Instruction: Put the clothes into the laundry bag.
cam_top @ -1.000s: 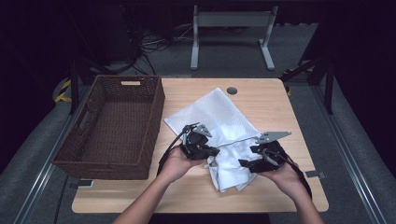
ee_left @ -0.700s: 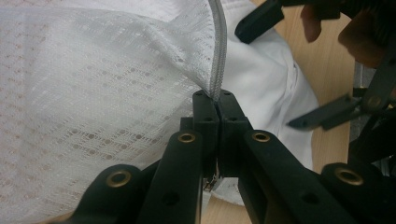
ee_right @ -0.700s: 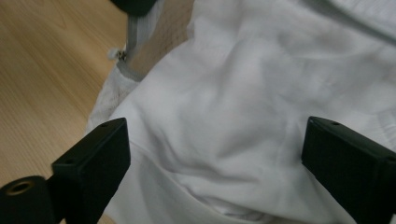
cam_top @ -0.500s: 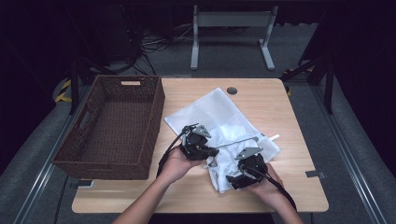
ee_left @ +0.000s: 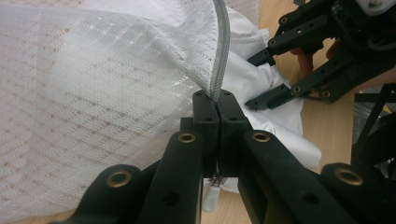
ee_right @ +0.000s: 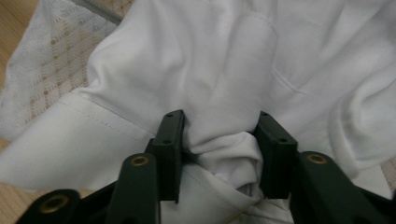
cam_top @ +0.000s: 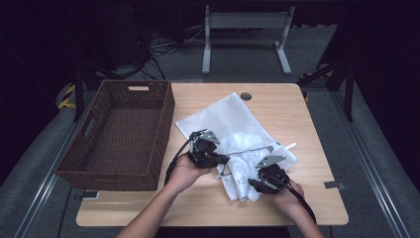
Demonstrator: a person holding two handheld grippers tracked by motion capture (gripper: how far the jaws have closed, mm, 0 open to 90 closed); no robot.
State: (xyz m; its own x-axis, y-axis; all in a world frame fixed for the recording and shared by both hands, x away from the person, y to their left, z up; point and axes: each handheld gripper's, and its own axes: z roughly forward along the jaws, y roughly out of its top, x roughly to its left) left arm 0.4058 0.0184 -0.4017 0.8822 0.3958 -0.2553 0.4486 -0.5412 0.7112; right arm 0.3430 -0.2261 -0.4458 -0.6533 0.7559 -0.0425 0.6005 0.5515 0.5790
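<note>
White cloth (cam_top: 242, 171) lies bunched on a mesh bag (cam_top: 225, 119) at the near middle of the surface (cam_top: 292, 106), right of the basket (cam_top: 119, 134). From above, both grippers sit at the cloth's edge. The left gripper (ee_left: 217, 100) view shows its fingers pressed together on the bag's zip edge (ee_left: 219, 51). The right gripper (ee_right: 219, 135) view shows its fingers, just closing, pinching a fold of cloth.
</note>
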